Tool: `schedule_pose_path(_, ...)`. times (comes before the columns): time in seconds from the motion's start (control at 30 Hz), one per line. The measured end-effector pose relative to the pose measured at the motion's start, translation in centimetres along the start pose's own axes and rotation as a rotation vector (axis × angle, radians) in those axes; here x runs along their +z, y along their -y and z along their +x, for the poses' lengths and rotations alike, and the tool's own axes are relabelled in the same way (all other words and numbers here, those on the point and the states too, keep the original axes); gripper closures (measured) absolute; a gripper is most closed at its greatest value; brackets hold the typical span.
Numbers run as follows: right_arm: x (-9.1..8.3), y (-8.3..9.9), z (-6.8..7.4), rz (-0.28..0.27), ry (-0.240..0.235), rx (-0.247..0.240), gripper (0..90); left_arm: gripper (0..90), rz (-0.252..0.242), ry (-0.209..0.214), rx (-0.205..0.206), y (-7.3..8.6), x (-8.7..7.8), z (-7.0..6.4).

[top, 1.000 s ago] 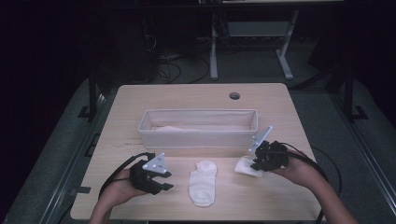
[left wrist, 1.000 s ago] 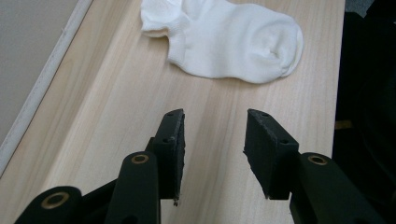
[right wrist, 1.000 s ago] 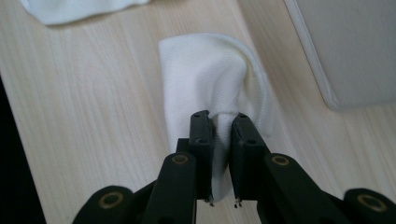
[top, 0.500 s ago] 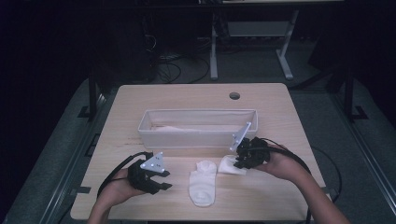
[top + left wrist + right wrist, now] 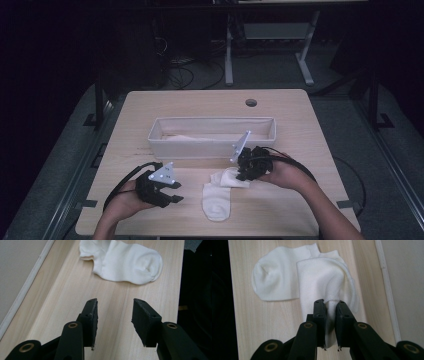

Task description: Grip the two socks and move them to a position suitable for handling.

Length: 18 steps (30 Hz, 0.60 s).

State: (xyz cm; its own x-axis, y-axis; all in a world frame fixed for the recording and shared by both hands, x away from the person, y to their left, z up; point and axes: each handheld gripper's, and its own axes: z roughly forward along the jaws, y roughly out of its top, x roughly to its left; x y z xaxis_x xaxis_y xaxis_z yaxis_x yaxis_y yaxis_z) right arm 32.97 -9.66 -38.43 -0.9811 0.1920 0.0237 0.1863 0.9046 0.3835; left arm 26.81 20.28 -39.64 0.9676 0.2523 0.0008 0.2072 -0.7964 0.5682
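Note:
A white sock point(image 5: 216, 204) lies flat near the table's front edge, toe toward me. A second white sock point(image 5: 226, 177) overlaps its upper end, and my right gripper point(image 5: 244, 174) is shut on that sock's edge. In the right gripper view the held sock point(image 5: 322, 280) bunches between the jaws of my right gripper point(image 5: 329, 308) and drapes over the flat sock point(image 5: 274, 282). My left gripper point(image 5: 170, 196) rests on the table left of the socks, open and empty. In the left gripper view the flat sock point(image 5: 125, 262) lies beyond the open left gripper point(image 5: 114, 315).
A long white fabric bin point(image 5: 210, 145) stands across the middle of the light wooden table point(image 5: 300, 130), with pale cloth inside. Its wall runs close beside the socks point(image 5: 407, 277). A round cable hole point(image 5: 251, 102) sits at the far side.
My right gripper has carried the held sock leftward from the table's right side onto the flat sock. The left gripper has stayed put and open.

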Motion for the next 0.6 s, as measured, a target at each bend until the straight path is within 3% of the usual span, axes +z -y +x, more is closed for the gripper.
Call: schedule_pose_path(0.6, 1.9, -2.5, 0.1, -0.005, -0.046, -0.046, 79.8, 55.1, 0.004, 0.0, -0.004, 0.3, -0.1, 0.2)
